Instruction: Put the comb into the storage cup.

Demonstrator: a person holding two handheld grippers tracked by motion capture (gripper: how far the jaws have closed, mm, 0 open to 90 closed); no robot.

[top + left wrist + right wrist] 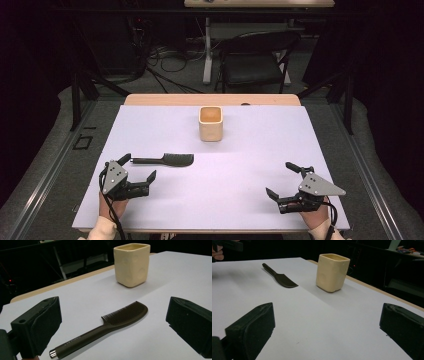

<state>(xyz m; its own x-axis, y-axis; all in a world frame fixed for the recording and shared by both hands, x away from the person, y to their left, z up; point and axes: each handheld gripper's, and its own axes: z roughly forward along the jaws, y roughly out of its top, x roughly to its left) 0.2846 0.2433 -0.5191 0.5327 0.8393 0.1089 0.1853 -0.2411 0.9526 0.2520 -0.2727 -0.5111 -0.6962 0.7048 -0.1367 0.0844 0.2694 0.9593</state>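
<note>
Holding both tongs spread and empty, we judge the pickup not yet begun: the comb (167, 160) lies just ahead of our left gripper (140, 174), the cup (210, 123) beyond, our right gripper (283, 181) well apart, so we must straddle its handle.

My left gripper (113, 322): I am holding it low over the white table sheet (175, 277), its two black padded jaws standing wide apart at the bottom corners. Dark comb (105, 328): lying flat on the sheet between the jaws, touching neither, teeth end pointing away toward the cup, handle running back to the lower left and ending in a small silver cap. Cream squarish cup (131, 264): standing upright farther off, apart from the comb. Wooden table edge (62, 283): showing beyond the sheet.
</note>
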